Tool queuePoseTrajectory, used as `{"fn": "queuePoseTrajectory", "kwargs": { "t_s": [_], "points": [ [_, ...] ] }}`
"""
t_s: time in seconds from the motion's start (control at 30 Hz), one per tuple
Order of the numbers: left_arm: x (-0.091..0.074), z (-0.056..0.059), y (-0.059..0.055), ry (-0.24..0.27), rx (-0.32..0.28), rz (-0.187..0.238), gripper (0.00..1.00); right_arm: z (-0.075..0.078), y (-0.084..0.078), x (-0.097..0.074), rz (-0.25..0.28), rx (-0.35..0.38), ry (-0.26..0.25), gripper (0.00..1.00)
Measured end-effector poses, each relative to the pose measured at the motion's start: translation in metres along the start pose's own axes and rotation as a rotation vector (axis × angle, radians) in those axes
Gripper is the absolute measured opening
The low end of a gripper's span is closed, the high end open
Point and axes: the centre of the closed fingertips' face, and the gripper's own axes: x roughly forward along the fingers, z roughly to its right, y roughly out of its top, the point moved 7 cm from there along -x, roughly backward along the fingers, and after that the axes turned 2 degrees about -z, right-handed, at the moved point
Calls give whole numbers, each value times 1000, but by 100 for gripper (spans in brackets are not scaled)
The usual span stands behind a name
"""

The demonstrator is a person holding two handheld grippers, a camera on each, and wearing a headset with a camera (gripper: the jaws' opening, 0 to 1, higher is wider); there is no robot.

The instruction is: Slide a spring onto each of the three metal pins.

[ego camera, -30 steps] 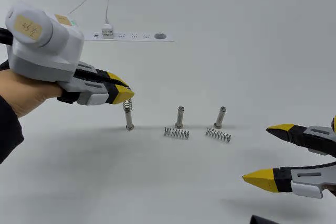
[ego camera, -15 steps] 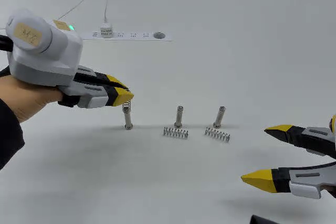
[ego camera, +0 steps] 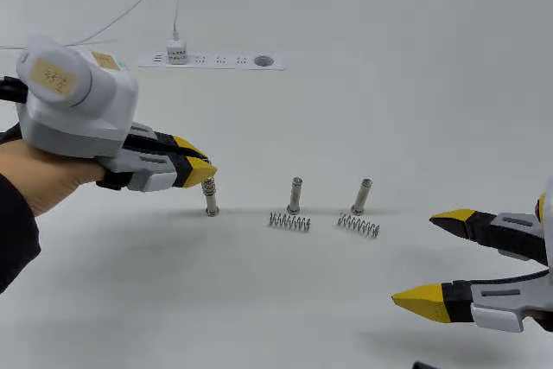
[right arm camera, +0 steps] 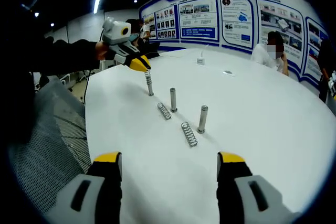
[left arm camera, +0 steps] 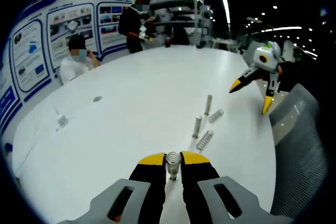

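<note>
Head view, from the left: the left hand-held gripper (ego camera: 206, 172) is clamped on a spring (ego camera: 208, 186) threaded partway down the leftmost pin (ego camera: 212, 206). Any sideways pull could topple that pin or jam the coils. The middle spring (ego camera: 289, 221) and right spring (ego camera: 359, 225) lie loose on the desk (ego camera: 389, 84); the right hand-held gripper (ego camera: 413, 259) hangs open, empty.

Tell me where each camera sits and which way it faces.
Head view: on the headset, looking forward and down at the white table; shows a hand holding the left tongs and the open right tongs.
Left gripper view: rides the left tongs, looking along jaws closed on a coiled steel spring towards the right tongs.
Right gripper view: rides the right tongs, looking between its parted jaws across at the left tongs.
Shared: both gripper views show the two loose steel springs beside the metal pins, from opposite sides.
</note>
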Motion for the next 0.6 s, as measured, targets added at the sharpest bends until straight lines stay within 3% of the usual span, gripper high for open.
{"fn": "queuePoseTrajectory", "kwargs": {
  "t_s": [0.6],
  "points": [
    [15, 5, -14, -7, 5, -49, 10, -3, -3, 4, -6, 1, 18, 75]
  ]
}}
